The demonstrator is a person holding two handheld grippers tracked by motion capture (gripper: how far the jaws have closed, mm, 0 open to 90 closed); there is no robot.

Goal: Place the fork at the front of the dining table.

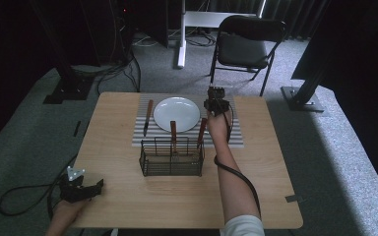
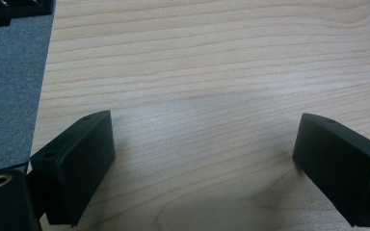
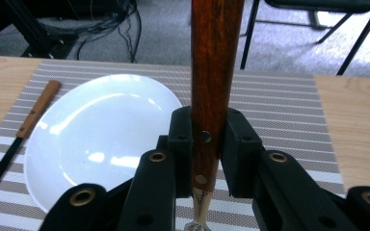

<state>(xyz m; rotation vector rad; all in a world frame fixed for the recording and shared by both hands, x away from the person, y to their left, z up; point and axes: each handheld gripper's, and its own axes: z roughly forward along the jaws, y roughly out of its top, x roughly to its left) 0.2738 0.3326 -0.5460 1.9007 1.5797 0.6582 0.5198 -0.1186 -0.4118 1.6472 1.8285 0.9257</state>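
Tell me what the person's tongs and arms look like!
Both tongs are black. The left tongs carry a grey three-cornered plate on top, and a black cable trails off them. The right tongs have brass-coloured screw holes. The person wears a short white sleeve.

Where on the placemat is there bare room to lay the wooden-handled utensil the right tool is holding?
Free: the striped placemat right of the plate, out to its right edge. Crowded: the left side, where the knife lies beside the plate, and the near edge by the wire basket.
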